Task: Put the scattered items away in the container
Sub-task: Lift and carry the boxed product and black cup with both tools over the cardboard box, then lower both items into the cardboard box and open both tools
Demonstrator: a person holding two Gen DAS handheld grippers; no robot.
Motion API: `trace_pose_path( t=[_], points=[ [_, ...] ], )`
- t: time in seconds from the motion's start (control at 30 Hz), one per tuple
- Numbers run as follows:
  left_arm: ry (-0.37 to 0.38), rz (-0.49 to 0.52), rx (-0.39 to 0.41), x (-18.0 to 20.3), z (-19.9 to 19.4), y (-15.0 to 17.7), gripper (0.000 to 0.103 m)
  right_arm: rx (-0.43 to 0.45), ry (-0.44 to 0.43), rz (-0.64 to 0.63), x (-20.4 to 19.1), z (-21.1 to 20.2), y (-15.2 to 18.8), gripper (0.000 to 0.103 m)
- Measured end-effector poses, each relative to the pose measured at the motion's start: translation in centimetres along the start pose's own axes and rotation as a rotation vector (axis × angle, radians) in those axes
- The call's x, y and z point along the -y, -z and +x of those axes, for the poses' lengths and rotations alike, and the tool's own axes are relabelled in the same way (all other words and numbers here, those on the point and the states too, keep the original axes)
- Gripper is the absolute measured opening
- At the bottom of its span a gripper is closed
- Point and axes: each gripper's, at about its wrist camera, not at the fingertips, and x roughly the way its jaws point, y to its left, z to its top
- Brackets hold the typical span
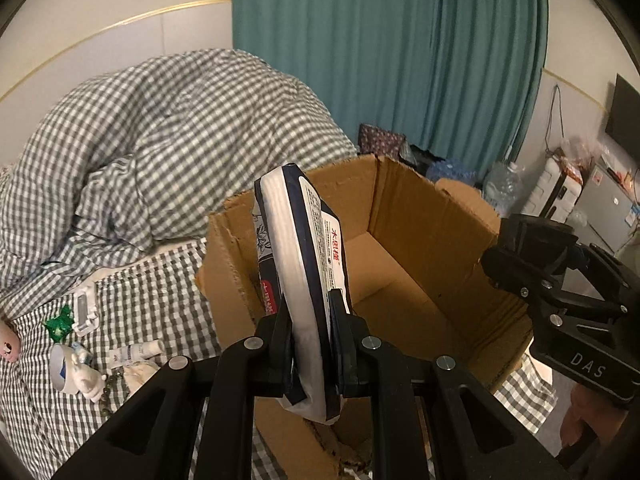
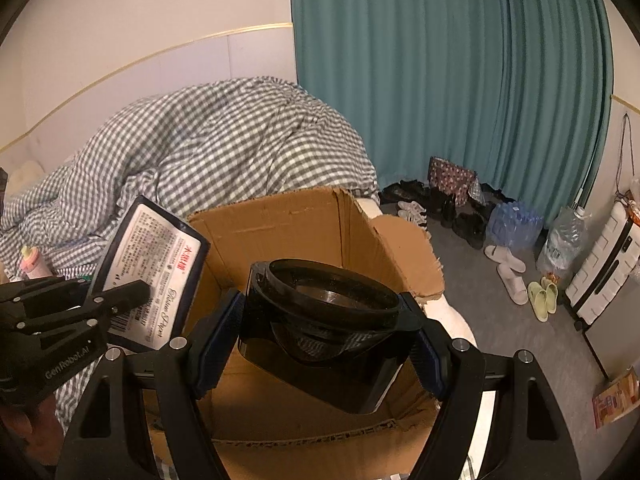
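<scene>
The left gripper has its jaws squeezed tight on a soft tissue pack, which stands up tall above the near-left edge of the cardboard box. The right gripper has its jaws closed on a black round-topped thing, and it hangs over the open box too. I cannot tell what the black thing is. Both are held in the air, not yet inside. To do this step well, I think each hand should go lower into the box before letting go, so nothing bounces out. The tissue pack is close to the box wall, so it should move a bit toward the middle first. The two grippers are near each other, so it may be best to drop one thing, then the other. On the checked bed to the left, more small things wait: a white tube, a white cup and a green wrapper. Farther back sits a lumpy checked blanket, and behind it a green curtain.
</scene>
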Motion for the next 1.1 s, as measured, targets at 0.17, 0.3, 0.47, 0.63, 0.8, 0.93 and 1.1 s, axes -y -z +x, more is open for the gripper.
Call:
trace_pose_path(
  t=[0.17,0.3,0.47,0.63,0.8,0.93,1.1],
  points=[
    [0.003,0.02,-0.006,0.5,1.0,0.0,0.016,-0.031,0.002,-0.002,-0.3,1.5,0.4,0.076],
    [-0.001,0.033,-0.007,0.7,1.4,0.0,0.021,-0.045,0.001,-0.002,-0.4,2.1,0.6,0.076],
    [-0.002,0.035,0.036,0.7,0.6,-0.2,0.079,-0.05,0.004,0.002,-0.6,2.5,0.7,0.076],
    [-0.016,0.032,0.063,0.5,-0.5,-0.5,0.081,-0.063,0.015,0.002,-0.7,2.7,0.9,0.077],
    [-0.038,0.023,0.083,-0.2,-1.6,-0.7,0.083,-0.062,0.037,0.01,-0.8,2.4,0.9,0.077],
    [-0.048,0.013,0.091,-0.9,-2.4,-0.6,0.083,-0.032,0.066,0.012,-1.1,1.3,0.4,0.087],
    [-0.06,-0.01,0.108,-2.0,-4.0,-0.4,0.084,0.002,0.076,0.015,-1.8,-0.4,-0.4,0.09]
  ],
)
